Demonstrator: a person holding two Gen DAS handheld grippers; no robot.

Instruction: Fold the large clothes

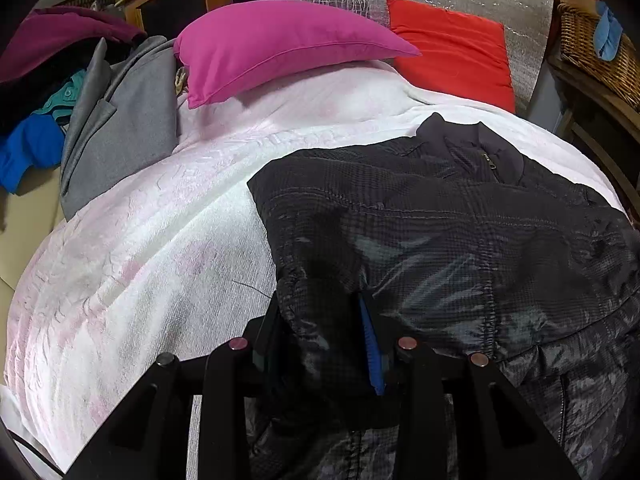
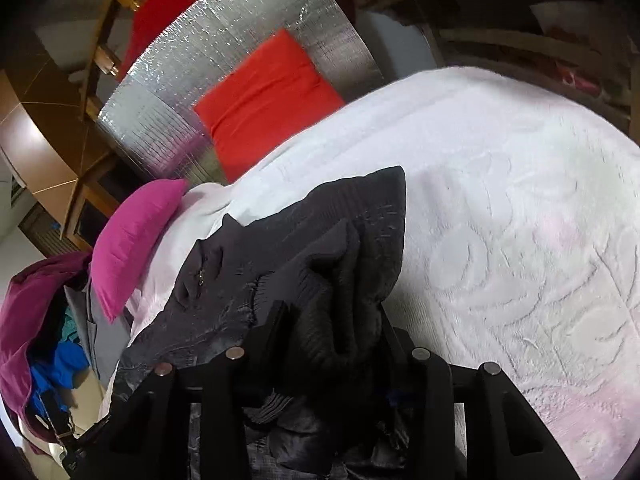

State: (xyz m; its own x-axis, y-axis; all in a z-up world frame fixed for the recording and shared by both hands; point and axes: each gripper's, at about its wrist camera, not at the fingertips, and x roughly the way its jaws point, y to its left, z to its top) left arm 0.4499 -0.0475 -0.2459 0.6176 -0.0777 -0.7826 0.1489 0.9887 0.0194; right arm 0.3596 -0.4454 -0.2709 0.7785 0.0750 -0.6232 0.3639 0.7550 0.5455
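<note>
Black quilted zip-up jacket (image 1: 460,216) lies on the white textured bedspread (image 1: 152,240), collar toward the pink pillow (image 1: 276,44) and red cushion (image 1: 456,48) at the bed's head edge. Left tongs (image 1: 320,332) pinch a jacket fold; right tongs (image 2: 332,328) clamp bunched jacket fabric.

My jacket (image 1: 460,216) lies on the bed (image 1: 160,240); two pillows (image 1: 280,44) sit behind it, a clothes heap (image 1: 80,112) to its left.
</note>
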